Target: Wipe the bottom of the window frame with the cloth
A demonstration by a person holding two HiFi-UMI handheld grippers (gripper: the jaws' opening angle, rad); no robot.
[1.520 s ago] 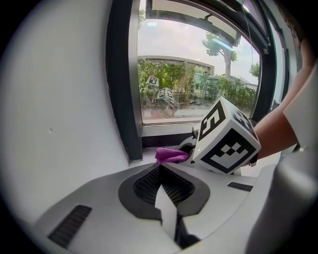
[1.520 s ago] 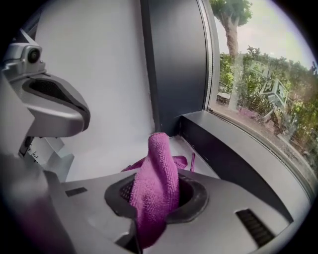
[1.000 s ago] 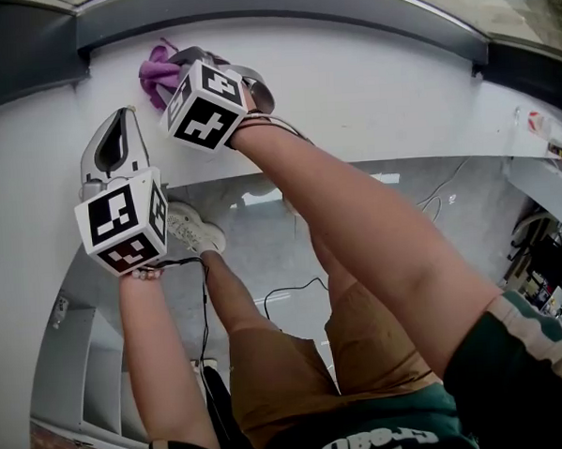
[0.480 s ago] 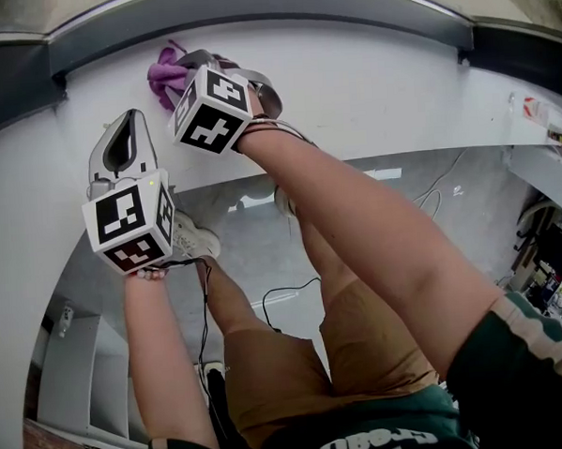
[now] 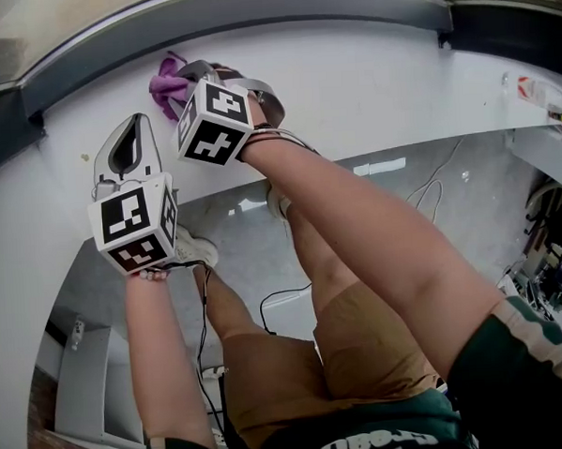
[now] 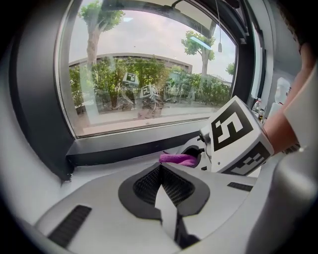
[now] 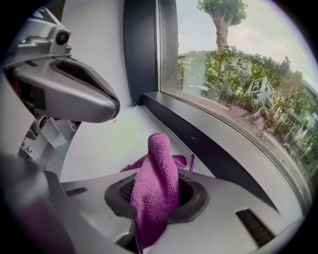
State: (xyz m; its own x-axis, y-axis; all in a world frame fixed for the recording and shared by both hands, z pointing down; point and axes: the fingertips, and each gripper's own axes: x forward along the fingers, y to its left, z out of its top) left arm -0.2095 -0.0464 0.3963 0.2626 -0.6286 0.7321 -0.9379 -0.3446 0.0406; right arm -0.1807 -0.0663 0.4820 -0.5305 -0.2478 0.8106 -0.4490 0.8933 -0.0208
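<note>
Both claws nudged slightly right along the sill point(image 5: 368, 83)
Right claw point(image 5: 190, 71) clamped the purple cloth point(image 7: 156, 173) near the window frame point(image 7: 198, 136); left claw point(image 6: 160, 168) was pinched shut, empty.

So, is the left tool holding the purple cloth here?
No, the left tool is shut on nothing in its own view, while the purple cloth is clamped in the right tool.
</note>
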